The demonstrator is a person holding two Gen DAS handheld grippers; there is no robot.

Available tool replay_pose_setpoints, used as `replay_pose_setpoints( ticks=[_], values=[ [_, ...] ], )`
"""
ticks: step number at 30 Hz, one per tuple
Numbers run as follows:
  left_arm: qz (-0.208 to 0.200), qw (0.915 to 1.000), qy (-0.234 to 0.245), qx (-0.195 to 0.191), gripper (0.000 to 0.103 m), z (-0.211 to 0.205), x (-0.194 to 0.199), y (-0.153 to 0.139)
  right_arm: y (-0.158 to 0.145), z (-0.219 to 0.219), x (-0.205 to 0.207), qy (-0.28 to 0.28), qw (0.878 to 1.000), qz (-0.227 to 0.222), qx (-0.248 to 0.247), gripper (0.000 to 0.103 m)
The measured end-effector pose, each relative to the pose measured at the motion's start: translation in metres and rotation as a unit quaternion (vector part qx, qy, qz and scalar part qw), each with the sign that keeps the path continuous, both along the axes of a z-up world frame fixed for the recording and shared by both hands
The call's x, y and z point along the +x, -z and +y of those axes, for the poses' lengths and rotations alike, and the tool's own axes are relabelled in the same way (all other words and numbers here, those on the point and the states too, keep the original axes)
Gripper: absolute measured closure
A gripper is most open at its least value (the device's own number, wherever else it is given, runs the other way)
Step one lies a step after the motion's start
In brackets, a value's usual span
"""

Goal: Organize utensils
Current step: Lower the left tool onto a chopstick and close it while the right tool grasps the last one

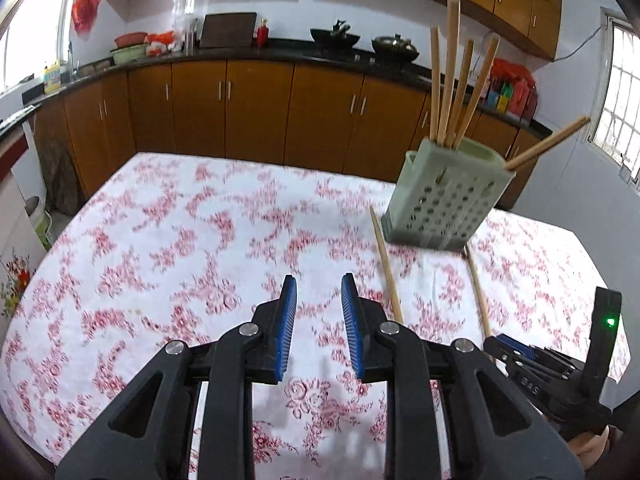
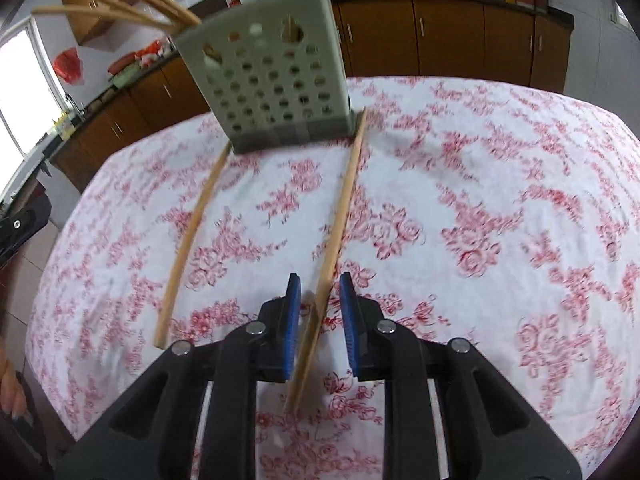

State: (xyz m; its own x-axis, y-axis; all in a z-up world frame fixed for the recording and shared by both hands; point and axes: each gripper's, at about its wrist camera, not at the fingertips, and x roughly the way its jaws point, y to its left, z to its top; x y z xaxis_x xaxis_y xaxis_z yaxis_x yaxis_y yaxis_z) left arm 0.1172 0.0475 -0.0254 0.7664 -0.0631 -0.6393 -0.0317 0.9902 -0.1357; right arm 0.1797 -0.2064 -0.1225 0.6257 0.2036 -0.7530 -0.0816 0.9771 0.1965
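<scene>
1. The right gripper (image 2: 319, 312) stands parted around one chopstick (image 2: 340, 216) lying flat on the table (image 2: 500, 200) — lined up to pinch it.
2. The left gripper (image 1: 319, 316) hangs apart, holding nothing.
3. A second chopstick (image 2: 190, 240) lies alongside.
4. Beyond, the holder (image 2: 268, 76) has its sticks leaning — the likely destination.

Desk cloth (image 1: 168, 216): white, red-pink rose print. Perforated plastic utensil holder (image 1: 448, 200): pale grey-green, round-hole grid. Wooden chopsticks (image 2: 340, 208): light tan, plain. Left tool (image 1: 319, 320) and right tool (image 2: 320, 320): black bodies, blue ribbed pads (image 1: 288, 320). Cabinets (image 1: 256, 112): orange-brown wood. Wall tiles (image 1: 280, 4): white.
</scene>
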Motion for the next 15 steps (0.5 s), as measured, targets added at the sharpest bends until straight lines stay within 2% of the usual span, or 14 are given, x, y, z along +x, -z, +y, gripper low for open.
replay_pose_setpoints(
  ticks=[1,3,6,12,15],
  values=[
    [0.003,1.0,0.001,-0.001,0.078,-0.001,0.0,0.003,0.001,0.002,0.001,-0.003,1.0,-0.003,-0.012,0.083],
    [0.009,0.9999,0.008,-0.004,0.076,-0.003,0.0,0.008,0.0,0.003,0.002,-0.001,1.0,-0.007,-0.029,0.093],
    [0.016,0.9996,0.022,-0.01,0.073,-0.012,0.001,0.014,-0.001,-0.009,0.005,0.017,0.999,-0.007,-0.027,0.095],
    [0.029,0.9976,0.06,-0.016,0.061,-0.037,0.01,0.023,-0.001,-0.071,0.013,0.109,0.994,0.0,-0.023,0.095],
    [0.046,0.996,0.075,-0.016,0.061,-0.051,0.016,0.035,-0.001,-0.104,0.012,0.15,0.989,0.006,-0.009,0.095]
  ],
)
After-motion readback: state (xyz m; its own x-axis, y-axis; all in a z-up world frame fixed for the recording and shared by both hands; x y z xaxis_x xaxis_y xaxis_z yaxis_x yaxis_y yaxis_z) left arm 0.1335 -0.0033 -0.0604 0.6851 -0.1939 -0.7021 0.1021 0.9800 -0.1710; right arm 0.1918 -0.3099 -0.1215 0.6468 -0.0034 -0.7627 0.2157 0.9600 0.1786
